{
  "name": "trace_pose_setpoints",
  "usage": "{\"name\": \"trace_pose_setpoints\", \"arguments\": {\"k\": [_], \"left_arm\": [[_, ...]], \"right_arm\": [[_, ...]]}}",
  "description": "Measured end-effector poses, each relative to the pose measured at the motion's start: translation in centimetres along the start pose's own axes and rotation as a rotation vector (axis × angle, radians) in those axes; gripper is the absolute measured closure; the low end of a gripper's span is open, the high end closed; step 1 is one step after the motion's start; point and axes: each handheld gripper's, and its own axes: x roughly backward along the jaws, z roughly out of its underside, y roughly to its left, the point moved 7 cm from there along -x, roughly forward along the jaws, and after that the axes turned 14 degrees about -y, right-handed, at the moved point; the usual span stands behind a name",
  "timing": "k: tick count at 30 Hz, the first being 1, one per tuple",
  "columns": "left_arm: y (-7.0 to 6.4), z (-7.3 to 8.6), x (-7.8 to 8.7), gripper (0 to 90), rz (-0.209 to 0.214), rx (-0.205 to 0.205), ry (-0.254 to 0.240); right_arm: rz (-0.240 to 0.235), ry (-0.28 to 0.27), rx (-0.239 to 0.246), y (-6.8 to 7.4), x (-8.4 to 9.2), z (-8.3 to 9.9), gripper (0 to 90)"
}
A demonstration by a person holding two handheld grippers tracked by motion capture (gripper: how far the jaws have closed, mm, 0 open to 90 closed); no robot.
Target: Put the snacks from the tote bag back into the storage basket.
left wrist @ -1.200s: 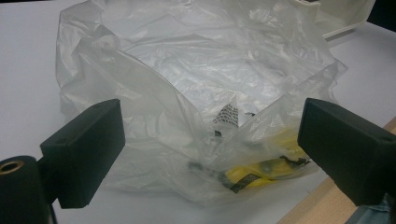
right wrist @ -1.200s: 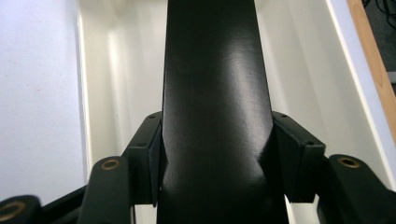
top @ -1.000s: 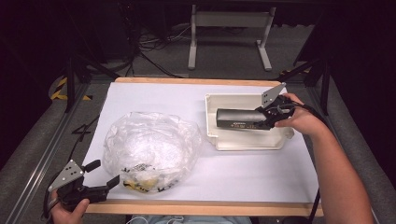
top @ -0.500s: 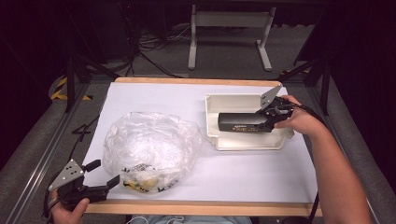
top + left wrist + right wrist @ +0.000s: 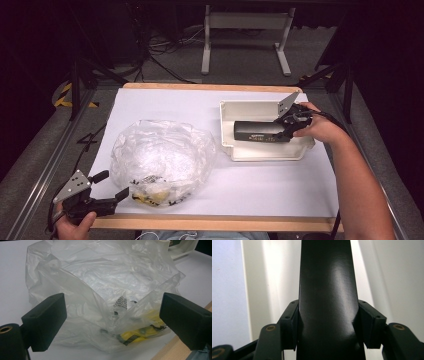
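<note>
Jaws of the right gripper [image 5: 289, 125] are clenched on one end of a long, glossy black box-shaped pack [image 5: 260, 131], their pads pressing both of its sides, as the right gripper view confirms [image 5: 328, 325]. The pack lies lengthwise inside a shallow white rectangular plastic tray [image 5: 265, 152] at the right of the white-covered bench [image 5: 260, 185]. Jaws of the left gripper [image 5: 107, 186] stand released and wide apart at the near left edge of the bench, framing a crumpled clear plastic bag [image 5: 160, 155] without touching it. Yellow-and-black printed items [image 5: 136, 333] remain inside the bag's near end. Judged from this layout, the transfer of the pack into the tray is nearly complete: release is left, and the bag's remaining contents appear not yet dealt with.
</note>
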Motion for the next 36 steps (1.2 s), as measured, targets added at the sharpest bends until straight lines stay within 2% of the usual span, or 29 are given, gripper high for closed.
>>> {"name": "trace_pose_setpoints", "arguments": {"k": [13,18,22,26,27,31,34,36], "left_arm": [[-0.1,0.0,0.1,8.2,0.001,-0.003,-0.001],[-0.1,0.0,0.0,8.1,0.004,0.001,0.0],[-0.1,0.0,0.0,8.1,0.005,0.001,0.0],[-0.1,0.0,0.0,8.1,0.005,-0.001,0.003],[-0.1,0.0,0.0,8.1,0.005,-0.002,0.003],[-0.1,0.0,0.0,8.1,0.005,0.0,0.003],[-0.2,0.0,0.0,8.1,0.008,-0.003,0.002],[-0.1,0.0,0.0,8.1,0.006,0.001,-0.001]], "right_arm": [[-0.03,0.011,0.006,-0.3,-0.7,0.3,42.4],[-0.01,0.038,0.003,-0.5,-1.0,0.6,41.5],[0.013,0.08,0.011,-0.6,-1.5,1.3,41.0],[0.01,0.077,0.01,-0.6,-1.4,1.4,41.7],[0.006,0.075,0.029,-0.6,-1.4,1.3,41.8],[0.002,0.088,0.057,-0.7,-1.5,1.1,42.2],[0.008,0.092,0.054,-0.9,-1.6,1.1,41.4],[0.025,0.096,0.047,-1.1,-1.6,1.1,37.4]]}}
